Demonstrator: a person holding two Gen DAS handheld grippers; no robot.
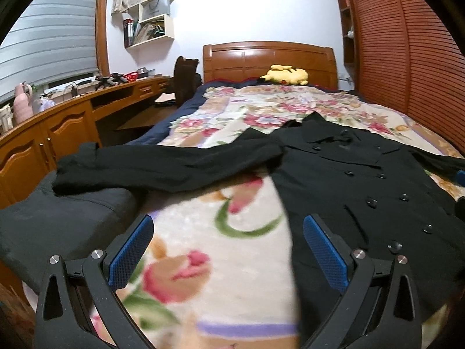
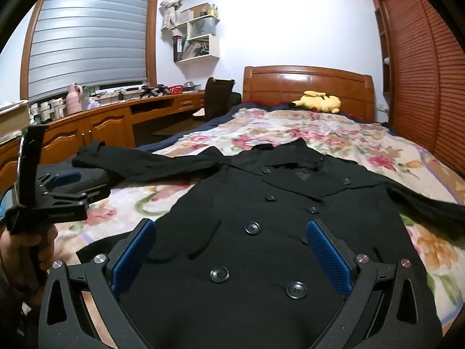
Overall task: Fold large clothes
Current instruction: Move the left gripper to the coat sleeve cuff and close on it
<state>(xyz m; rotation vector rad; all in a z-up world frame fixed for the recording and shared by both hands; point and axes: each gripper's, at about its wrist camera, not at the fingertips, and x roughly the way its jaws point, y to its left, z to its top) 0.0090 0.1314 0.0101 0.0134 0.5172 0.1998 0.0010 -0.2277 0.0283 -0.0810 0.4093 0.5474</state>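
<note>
Since the left claw (image 1: pixel 228 251) and the right claw (image 2: pixel 231 254) both hang wide apart and hold nothing, the first fold is not yet begun. Under them the black coat (image 2: pixel 276 209) lies flat, buttons up, on the flowery bed (image 1: pixel 226 264). I think each claw should pinch one sleeve (image 1: pixel 162 164) near its end and lay it across the coat's middle, smooth and slow.

A bedroom with pale lilac walls (image 2: pixel 290 29). A bed (image 2: pixel 334 133) with a floral blanket and wooden headboard (image 2: pixel 305 84) sits centre. On the left, a long wooden desk (image 2: pixel 116 116) runs beneath a window with grey blinds (image 2: pixel 87 35). White wall shelves (image 2: pixel 200 37) hang above. Slatted wardrobe doors (image 2: pixel 421 72) line the right.
</note>
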